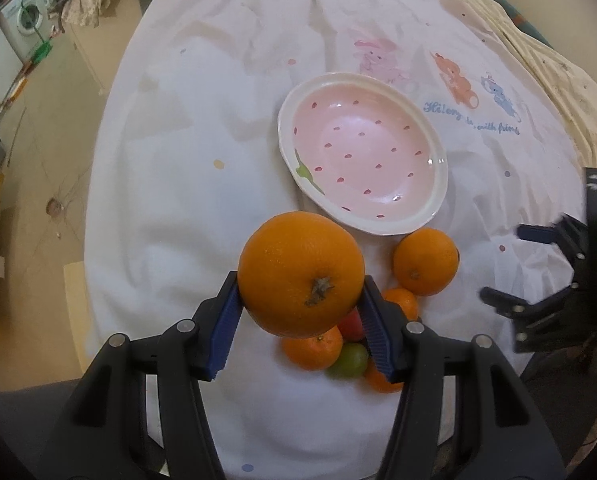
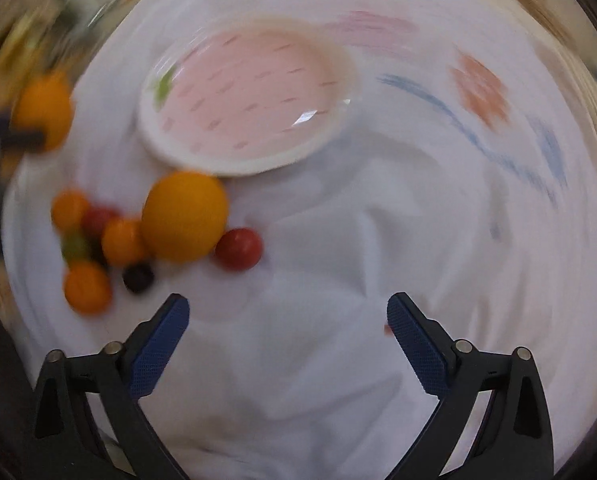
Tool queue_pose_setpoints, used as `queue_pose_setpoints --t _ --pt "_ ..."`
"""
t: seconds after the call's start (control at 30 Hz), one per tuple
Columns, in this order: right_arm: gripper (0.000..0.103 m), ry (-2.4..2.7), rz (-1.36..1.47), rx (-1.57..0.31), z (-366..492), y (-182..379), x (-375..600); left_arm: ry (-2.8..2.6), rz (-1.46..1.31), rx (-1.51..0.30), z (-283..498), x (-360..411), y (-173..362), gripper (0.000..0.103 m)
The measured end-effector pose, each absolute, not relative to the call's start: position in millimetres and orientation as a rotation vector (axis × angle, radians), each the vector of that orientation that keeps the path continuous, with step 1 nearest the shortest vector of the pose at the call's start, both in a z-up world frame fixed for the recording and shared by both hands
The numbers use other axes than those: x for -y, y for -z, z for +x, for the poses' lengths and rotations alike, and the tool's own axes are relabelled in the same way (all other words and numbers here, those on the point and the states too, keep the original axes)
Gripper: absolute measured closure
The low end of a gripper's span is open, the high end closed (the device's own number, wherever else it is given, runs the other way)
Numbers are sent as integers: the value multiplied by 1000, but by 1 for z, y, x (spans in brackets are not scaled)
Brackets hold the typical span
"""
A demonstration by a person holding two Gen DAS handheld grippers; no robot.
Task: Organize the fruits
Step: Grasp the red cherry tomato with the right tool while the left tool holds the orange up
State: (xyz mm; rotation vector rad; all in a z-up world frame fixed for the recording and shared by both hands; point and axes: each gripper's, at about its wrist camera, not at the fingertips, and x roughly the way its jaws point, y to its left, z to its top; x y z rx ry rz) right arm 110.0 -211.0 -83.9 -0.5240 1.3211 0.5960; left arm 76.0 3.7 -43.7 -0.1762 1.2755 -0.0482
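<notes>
My left gripper (image 1: 300, 292) is shut on a large orange (image 1: 300, 274) and holds it above the white cloth, just short of the pink strawberry-pattern plate (image 1: 362, 216), which holds nothing. The held orange also shows blurred at the far left of the right wrist view (image 2: 44, 110). A pile of fruit lies below: a medium orange (image 1: 425, 262), small oranges (image 1: 312, 354), a green fruit (image 1: 349, 360) and a red one (image 1: 350, 326). My right gripper (image 2: 288, 314) is open and empty above the cloth, right of the pile (image 2: 184, 216). It shows in the left view (image 1: 510, 264).
The right wrist view is motion-blurred. A red fruit (image 2: 239, 249) and a dark one (image 2: 138, 277) lie by the pile. The plate shows there too (image 2: 178, 152). The table edge drops to the floor at left (image 1: 94, 184). A washing machine (image 1: 22, 20) stands far left.
</notes>
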Motion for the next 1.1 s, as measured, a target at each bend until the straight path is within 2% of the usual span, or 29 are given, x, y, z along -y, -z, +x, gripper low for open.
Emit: queue_pose_setpoints --t 0.03,0.1,0.13,0.27,0.33,0.47,0.57,0.67,1.1 --pt "23 -631 -581 -1321 111 88 206 49 -184 -1279 77 -5 44 50" --pt "26 -710 -633 -1348 115 96 199 43 -198 -1284 78 -7 44 50" --pt "31 -744 -657 -1351 117 100 196 40 -202 -1284 78 -9 44 50" --pt "34 -879 -769 -1326 113 111 182 30 -224 -1286 81 -15 44 50" --pt "41 -914 -837 -1320 110 119 176 25 -226 -1290 82 -16 45 50" --pt "44 -982 -965 -1279 98 130 165 26 -227 -1309 84 -16 50 50" --pt "58 -1030 -1003 -1251 92 132 159 27 -233 -1318 85 -17 52 50" --pt "67 -1054 -1049 -1239 86 134 155 29 -226 -1313 85 -15 51 50" --pt "68 -1008 -1086 -1239 84 126 158 21 -221 -1310 85 -15 51 50"
